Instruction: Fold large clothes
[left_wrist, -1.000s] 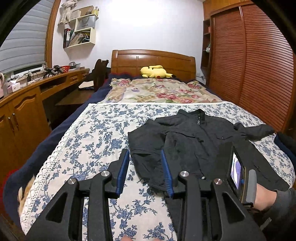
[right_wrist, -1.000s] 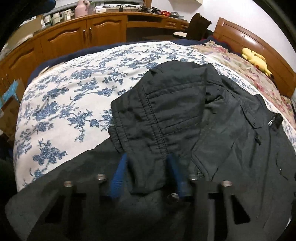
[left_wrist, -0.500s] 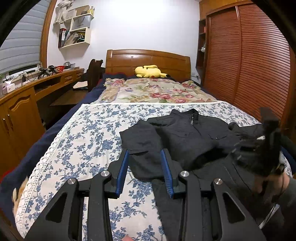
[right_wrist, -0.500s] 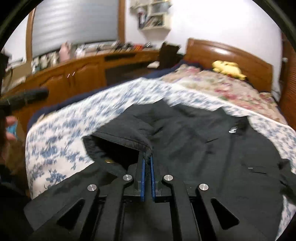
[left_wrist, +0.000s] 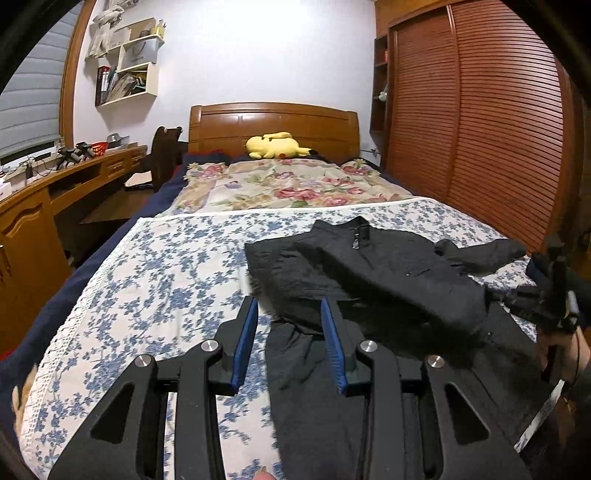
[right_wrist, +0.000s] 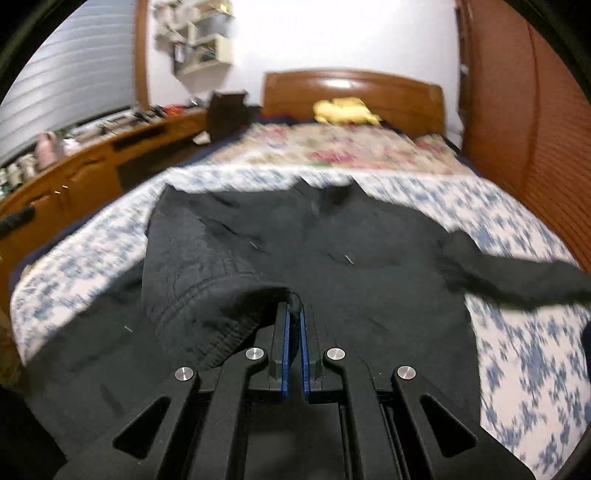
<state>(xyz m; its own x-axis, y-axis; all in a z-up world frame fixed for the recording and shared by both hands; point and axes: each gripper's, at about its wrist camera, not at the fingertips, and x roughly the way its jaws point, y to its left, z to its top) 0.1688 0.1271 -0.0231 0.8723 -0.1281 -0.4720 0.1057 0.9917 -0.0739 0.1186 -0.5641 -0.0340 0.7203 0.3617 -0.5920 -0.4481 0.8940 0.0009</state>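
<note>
Between right gripper (right_wrist: 293, 317) fingers, jacket sleeve (right_wrist: 221, 310) now clamped.

Two hand-held grippers, both matte black plastic. Left gripper (left_wrist: 288, 328): two flat fingers (left_wrist: 245, 334) faced with ribbed blue pads, angular linkage arms with triangular cut-outs, four round silver screws. Right gripper (right_wrist: 293, 325): same black frame, blue-padded fingers (right_wrist: 283, 343), four silver screws. Dark grey sleeve cuff (left_wrist: 581, 382) at the far right edge
</note>
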